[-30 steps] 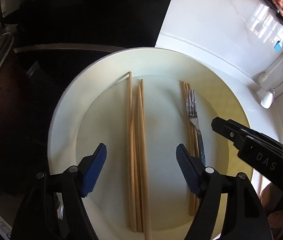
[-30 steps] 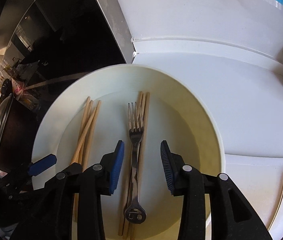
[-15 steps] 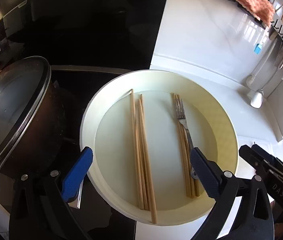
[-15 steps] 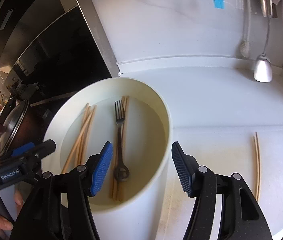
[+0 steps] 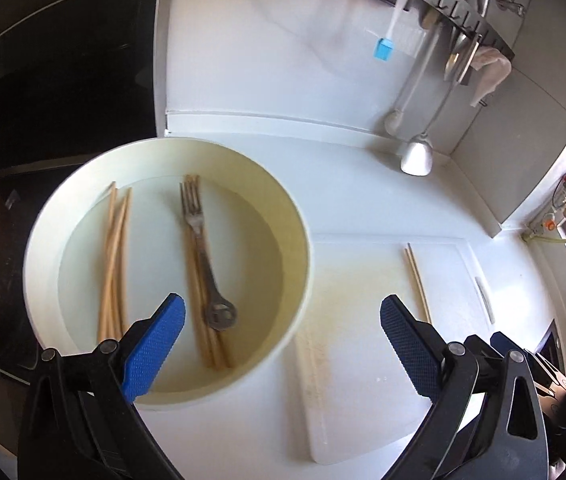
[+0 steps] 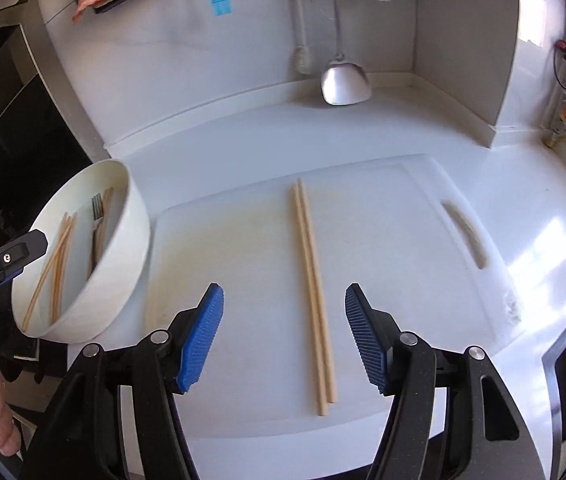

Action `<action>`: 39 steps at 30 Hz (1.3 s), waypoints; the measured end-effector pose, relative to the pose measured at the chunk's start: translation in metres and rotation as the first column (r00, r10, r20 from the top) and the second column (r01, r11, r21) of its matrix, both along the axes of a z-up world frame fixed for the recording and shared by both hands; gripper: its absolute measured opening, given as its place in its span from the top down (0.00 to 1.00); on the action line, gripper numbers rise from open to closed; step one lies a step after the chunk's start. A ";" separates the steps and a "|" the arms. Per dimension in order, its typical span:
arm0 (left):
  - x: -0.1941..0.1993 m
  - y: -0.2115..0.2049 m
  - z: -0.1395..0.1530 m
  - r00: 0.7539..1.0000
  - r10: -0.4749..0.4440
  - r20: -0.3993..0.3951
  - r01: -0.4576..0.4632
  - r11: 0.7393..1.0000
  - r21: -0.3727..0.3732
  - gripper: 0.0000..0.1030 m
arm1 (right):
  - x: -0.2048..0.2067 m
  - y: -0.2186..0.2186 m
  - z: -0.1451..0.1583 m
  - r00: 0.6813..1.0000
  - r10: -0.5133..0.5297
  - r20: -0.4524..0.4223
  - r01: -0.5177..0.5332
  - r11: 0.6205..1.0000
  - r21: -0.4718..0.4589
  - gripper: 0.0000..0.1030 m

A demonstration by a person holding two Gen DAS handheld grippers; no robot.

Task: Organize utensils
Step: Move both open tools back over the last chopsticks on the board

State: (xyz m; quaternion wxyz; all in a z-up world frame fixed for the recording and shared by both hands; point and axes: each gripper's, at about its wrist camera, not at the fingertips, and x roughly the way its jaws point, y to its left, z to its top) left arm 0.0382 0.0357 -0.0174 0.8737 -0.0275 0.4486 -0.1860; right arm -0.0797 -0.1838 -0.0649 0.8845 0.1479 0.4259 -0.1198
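Two pale wooden chopsticks (image 6: 313, 292) lie side by side on the white cutting board (image 6: 403, 240). Right tool (image 6: 283, 334), wider than before, holds nothing; left tool (image 5: 283, 344) gapes empty.

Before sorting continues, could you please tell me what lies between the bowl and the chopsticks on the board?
Only bare cutting board between bowl and chopsticks, in the right wrist view.

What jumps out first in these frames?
A pair of chopsticks lies alone on the white cutting board, centred between the open blue pads of the right hand-held gripper. To its left, a white bowl holds a fork and more chopsticks.
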 end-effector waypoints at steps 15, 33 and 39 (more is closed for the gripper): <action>-0.095 -0.087 -0.026 0.972 0.233 -0.039 -0.230 0.971 0.064 0.07 | -0.049 -0.106 -0.024 0.980 0.195 0.034 -0.194 0.981 -0.026 0.41; -0.097 -0.087 -0.062 0.943 0.305 0.130 -0.310 0.951 0.018 0.06 | -0.001 -0.080 -0.061 0.967 0.204 0.155 -0.203 0.979 -0.025 0.41; -0.089 -0.083 -0.071 0.948 0.295 0.116 -0.298 0.954 0.013 0.06 | 0.011 -0.077 -0.070 0.973 0.190 0.131 -0.189 0.982 -0.022 0.41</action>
